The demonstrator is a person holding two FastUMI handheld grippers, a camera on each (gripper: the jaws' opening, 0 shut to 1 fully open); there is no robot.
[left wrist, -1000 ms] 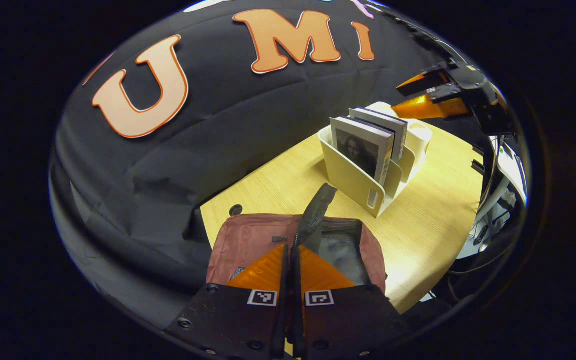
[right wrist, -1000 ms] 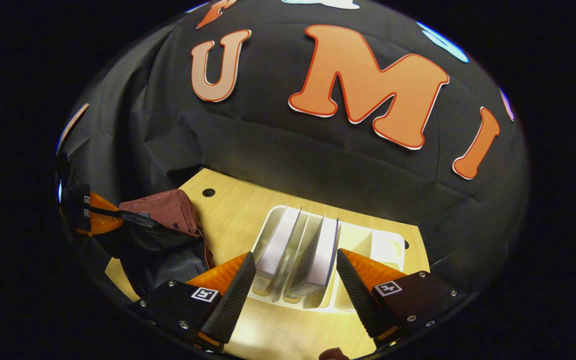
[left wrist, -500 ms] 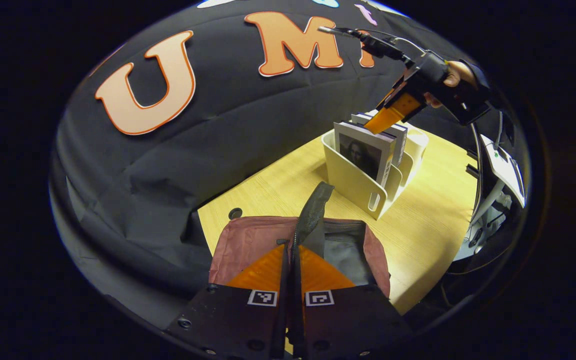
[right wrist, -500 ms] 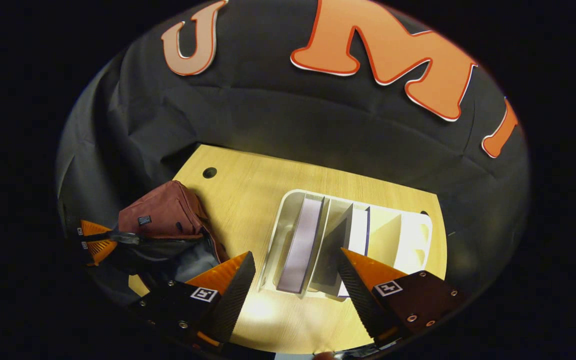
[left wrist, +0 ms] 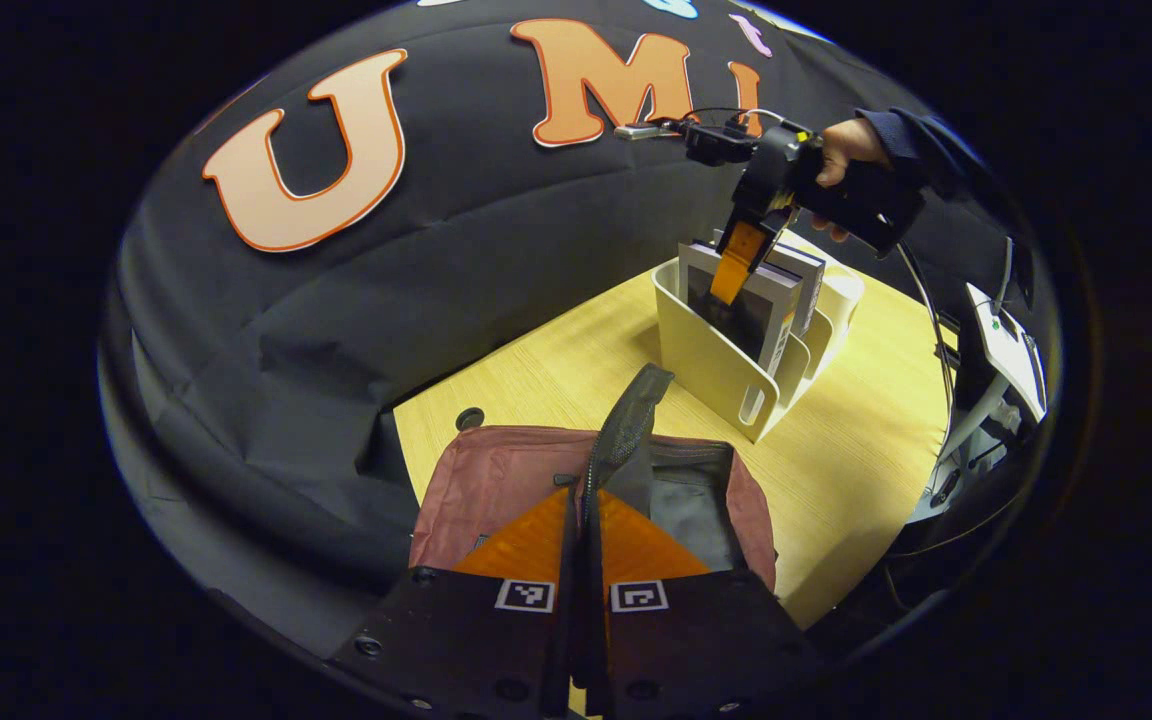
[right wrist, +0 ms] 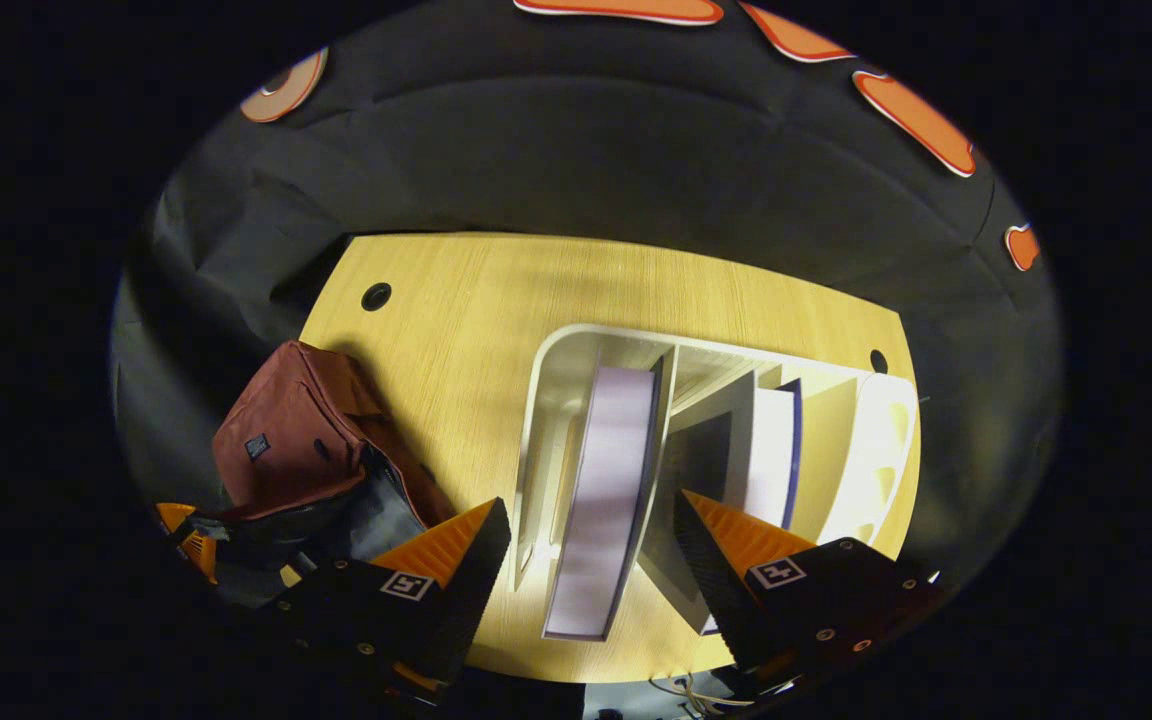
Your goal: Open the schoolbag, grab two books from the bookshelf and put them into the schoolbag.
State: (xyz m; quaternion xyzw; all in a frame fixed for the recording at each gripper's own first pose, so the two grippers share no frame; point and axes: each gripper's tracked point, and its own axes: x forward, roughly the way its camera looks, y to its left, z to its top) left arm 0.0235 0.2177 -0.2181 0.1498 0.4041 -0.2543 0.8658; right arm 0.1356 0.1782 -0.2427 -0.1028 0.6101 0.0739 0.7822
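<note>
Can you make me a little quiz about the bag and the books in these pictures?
1. True or false: the schoolbag is zipped shut.
2. How many books stand in the bookshelf?
3. The right gripper is: A) open above a book, B) shut on a book, C) inside the bag.

Key:
1. False. The left gripper holds its flap up, so the mouth gapes.
2. Two.
3. A. Its fingers stand on either side of the book, not yet pressing it.
</note>
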